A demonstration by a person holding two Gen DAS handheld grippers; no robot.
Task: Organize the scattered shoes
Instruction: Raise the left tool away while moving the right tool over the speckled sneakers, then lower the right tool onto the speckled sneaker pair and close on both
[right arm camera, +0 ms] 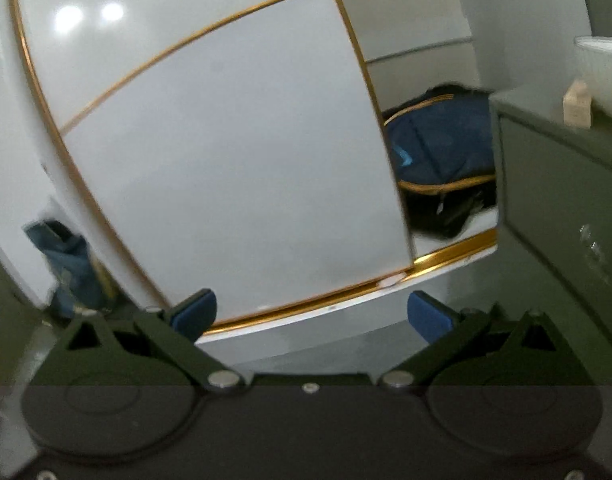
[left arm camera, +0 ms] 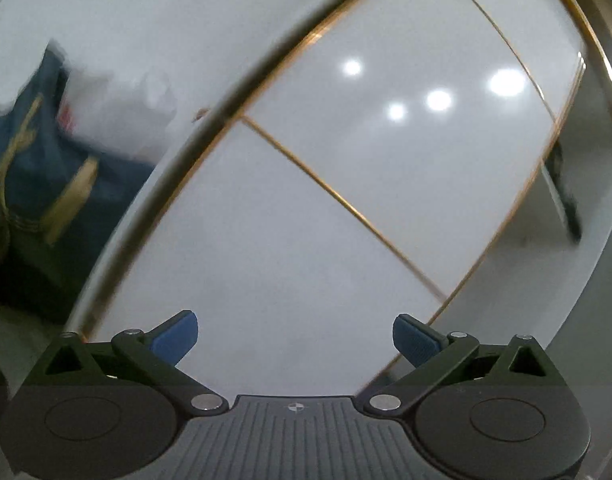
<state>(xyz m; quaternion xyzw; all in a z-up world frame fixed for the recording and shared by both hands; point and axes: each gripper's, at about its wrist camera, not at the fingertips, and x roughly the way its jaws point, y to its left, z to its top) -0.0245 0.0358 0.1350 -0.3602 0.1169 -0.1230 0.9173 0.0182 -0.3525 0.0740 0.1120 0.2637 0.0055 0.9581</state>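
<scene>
My left gripper (left arm camera: 294, 338) faces a white cabinet door (left arm camera: 346, 152) with thin gold trim, and its jaws stand wide apart with nothing between them. The door fills most of the left wrist view, tilted, with ceiling lights mirrored on its gloss. Left of the door, past its edge, lies a blue bag (left arm camera: 45, 184) with gold piping, blurred. My right gripper (right arm camera: 312, 314) also has its jaws apart and empty; its blue pads (right arm camera: 195, 312) sit just in front of the door's lower edge. In the right wrist view the door stands ajar, and right of it, inside the cabinet, the blue bag rests on the cabinet floor above a gold strip (right arm camera: 454, 254). Right of the cabinet stands a grey-green unit (right arm camera: 562, 200) with a small beige box (right arm camera: 577, 105) on top. Left of the door, low down, a blue object (right arm camera: 71, 268) leans against the white wall; I cannot tell what it is. No shoe shows clearly in either view.
</scene>
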